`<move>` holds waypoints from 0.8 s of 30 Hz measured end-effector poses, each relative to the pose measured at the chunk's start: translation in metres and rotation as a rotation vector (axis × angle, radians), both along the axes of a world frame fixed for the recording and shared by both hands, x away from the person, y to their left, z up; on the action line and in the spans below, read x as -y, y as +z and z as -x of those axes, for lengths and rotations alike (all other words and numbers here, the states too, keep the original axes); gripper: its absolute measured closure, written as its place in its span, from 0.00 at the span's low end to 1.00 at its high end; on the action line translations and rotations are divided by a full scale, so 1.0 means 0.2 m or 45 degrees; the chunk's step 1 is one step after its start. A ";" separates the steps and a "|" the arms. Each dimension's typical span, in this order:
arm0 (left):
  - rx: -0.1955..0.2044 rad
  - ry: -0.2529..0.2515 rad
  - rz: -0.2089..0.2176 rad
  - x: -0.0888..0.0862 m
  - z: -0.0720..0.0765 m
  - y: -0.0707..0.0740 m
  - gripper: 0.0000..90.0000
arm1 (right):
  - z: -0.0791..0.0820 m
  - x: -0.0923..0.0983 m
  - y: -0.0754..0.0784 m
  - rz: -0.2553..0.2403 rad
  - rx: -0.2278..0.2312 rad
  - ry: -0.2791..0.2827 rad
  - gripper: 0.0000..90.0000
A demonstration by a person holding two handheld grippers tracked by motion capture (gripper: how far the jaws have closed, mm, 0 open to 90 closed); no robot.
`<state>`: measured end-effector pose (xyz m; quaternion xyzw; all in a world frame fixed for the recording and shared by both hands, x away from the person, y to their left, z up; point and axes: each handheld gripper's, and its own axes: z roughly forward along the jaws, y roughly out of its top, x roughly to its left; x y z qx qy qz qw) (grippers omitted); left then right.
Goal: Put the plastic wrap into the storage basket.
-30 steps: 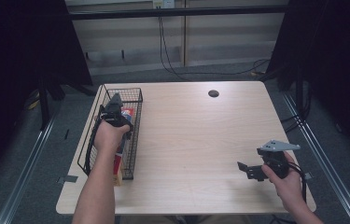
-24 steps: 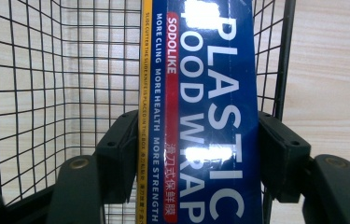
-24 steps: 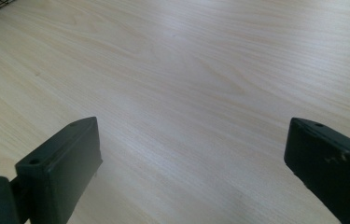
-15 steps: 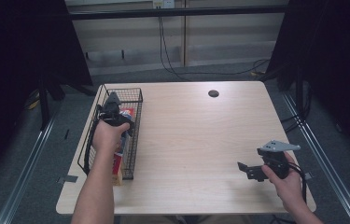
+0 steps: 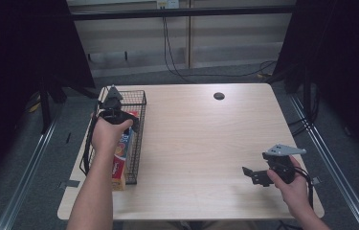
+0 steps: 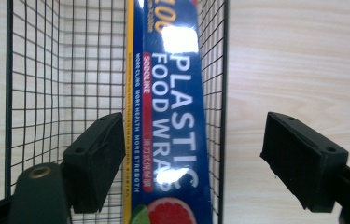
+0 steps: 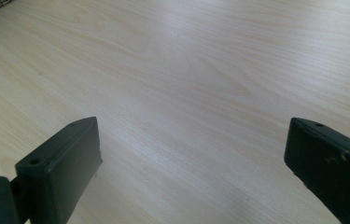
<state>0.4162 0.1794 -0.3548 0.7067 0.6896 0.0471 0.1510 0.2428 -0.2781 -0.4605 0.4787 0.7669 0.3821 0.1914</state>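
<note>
L tool just opening, clear above wrap box.

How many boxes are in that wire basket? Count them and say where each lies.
1: a plastic food wrap box lies lengthwise in the wire basket at the table's left edge. The hand covers part of the basket, so another could be hidden.

Wooden table, grey floor

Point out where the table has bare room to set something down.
Free: the table between the basket and the right gripper, and back toward the round hole. Crowded: the basket, where the wrap box lies under the open left gripper.
</note>
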 end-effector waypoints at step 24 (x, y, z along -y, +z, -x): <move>0.146 -0.216 0.202 0.23 0.08 0.18 0.19 | 0.02 0.01 0.01 -0.004 0.003 -0.008 0.04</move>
